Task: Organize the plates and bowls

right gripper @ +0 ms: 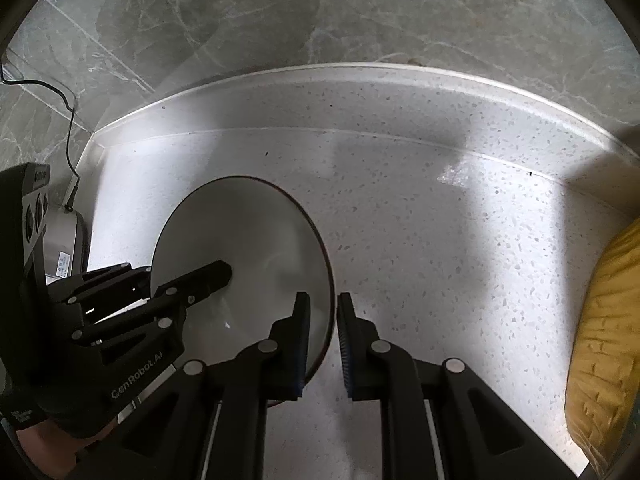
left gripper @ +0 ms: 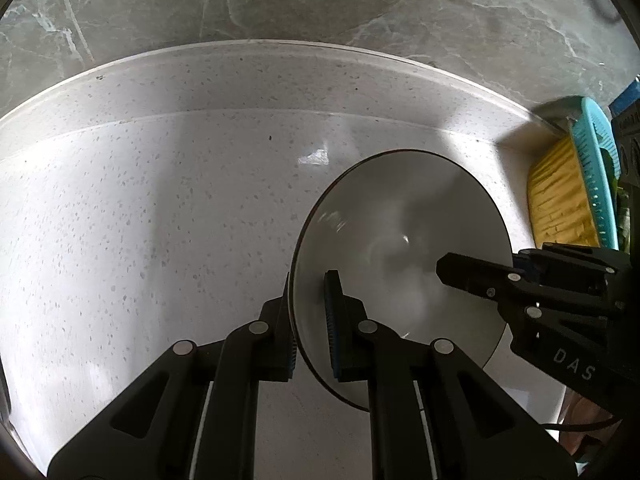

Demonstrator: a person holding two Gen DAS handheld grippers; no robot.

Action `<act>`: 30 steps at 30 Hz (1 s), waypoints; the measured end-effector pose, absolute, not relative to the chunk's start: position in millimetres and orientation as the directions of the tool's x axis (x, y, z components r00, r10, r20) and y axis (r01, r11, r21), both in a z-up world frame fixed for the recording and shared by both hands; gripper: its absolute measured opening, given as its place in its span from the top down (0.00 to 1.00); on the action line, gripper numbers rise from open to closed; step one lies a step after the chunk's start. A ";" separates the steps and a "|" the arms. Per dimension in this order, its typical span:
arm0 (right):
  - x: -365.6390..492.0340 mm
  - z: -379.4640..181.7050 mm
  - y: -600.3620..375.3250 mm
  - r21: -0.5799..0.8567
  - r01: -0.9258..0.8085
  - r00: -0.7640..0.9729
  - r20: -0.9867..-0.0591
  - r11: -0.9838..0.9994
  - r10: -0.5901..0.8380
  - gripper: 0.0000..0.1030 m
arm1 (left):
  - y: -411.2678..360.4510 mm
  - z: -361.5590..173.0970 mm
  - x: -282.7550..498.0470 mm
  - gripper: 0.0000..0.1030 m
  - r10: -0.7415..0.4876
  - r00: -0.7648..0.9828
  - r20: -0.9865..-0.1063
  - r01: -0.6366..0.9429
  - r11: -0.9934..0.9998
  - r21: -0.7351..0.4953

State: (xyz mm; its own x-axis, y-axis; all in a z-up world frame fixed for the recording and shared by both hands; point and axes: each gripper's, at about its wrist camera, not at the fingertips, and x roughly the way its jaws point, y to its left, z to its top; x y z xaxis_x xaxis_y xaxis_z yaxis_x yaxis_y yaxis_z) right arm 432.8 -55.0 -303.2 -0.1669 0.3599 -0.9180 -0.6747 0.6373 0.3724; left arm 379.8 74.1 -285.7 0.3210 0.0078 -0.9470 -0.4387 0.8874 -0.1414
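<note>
A white bowl with a dark rim (left gripper: pixel 400 240) is held between both grippers above the speckled white counter (left gripper: pixel 160 220). My left gripper (left gripper: pixel 310 320) is shut on the bowl's left rim, one finger inside and one outside. In the right wrist view the same bowl (right gripper: pixel 248 240) has its right rim between the fingers of my right gripper (right gripper: pixel 324 344), which grips it. The right gripper shows in the left wrist view (left gripper: pixel 480 280) at the bowl's right side, and the left gripper shows in the right wrist view (right gripper: pixel 180 292).
A teal basket (left gripper: pixel 600 168) with a yellow cloth (left gripper: pixel 556 200) stands at the right by the wall; the cloth also shows in the right wrist view (right gripper: pixel 604 340). A grey appliance with a cable (right gripper: pixel 66 240) stands at the left. A grey marble wall (left gripper: pixel 320 0) backs the counter.
</note>
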 end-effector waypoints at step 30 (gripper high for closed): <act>344.6 -205.1 -156.4 0.365 -0.715 -0.136 -0.910 0.597 0.393 0.84 | -37.5 -196.5 249.7 0.90 -0.063 0.399 -0.915 -0.381 0.896 -0.228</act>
